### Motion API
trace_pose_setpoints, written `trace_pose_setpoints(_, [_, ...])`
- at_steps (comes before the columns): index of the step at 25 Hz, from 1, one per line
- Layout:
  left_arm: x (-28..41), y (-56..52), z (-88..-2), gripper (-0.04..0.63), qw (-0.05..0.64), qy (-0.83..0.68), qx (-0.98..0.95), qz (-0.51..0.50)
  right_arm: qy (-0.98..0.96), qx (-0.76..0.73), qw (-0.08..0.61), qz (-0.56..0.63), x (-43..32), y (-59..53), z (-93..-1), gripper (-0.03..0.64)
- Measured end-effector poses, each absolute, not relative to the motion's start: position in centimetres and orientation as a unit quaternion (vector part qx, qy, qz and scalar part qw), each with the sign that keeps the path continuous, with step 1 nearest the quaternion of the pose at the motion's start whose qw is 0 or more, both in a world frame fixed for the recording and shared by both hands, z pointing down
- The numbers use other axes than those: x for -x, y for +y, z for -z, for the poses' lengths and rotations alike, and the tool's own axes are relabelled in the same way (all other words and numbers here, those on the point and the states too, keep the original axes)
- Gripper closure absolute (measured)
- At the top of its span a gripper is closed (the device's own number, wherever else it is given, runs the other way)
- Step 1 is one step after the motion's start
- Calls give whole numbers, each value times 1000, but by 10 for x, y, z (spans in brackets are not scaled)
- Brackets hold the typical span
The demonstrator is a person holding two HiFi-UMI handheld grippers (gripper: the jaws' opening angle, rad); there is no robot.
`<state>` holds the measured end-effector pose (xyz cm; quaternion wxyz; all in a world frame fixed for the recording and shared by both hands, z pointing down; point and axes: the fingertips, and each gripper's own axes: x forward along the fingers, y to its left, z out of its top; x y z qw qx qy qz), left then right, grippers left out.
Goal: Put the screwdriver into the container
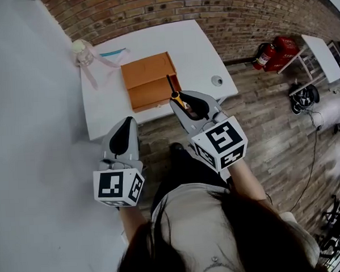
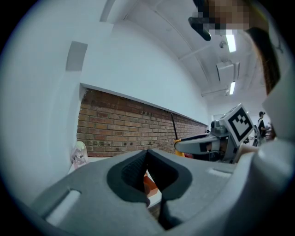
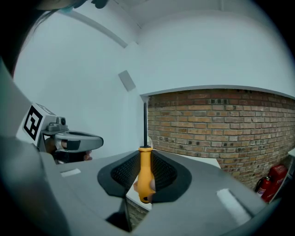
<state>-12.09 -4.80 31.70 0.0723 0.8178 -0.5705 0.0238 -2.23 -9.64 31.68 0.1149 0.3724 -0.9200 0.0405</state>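
Note:
An orange-brown wooden container (image 1: 147, 77) lies open on the white table (image 1: 199, 51). My right gripper (image 1: 182, 100) hovers just short of the table's near edge, shut on the screwdriver (image 1: 176, 95). The yellow handle is between the pads and the black shaft points toward the container. In the right gripper view the screwdriver (image 3: 145, 175) stands upright in the right gripper (image 3: 146, 159). My left gripper (image 1: 128, 122) hangs to the left, nearer me, jaws together and empty. In the left gripper view the left gripper (image 2: 147, 154) is shut, with a sliver of the container (image 2: 150, 183) beyond it.
A small pale bottle with pink ribbon (image 1: 83, 52) and a blue pen (image 1: 113, 52) lie at the table's far left. A small round object (image 1: 216, 80) sits near its right edge. Red fire extinguishers (image 1: 273, 53) stand by the brick wall. A white wall runs along the left.

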Motion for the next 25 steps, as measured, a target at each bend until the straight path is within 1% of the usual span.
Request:
trace_pose_setpoints(18, [146, -109, -320, 594, 79, -599, -796, -24, -927, -333, 171, -27, 43, -165, -351, 541])
trace_pose_setpoints(25, [151, -123, -327, 594, 83, -607, -790, -27, -928, -311, 206, -15, 51, -184, -379, 540])
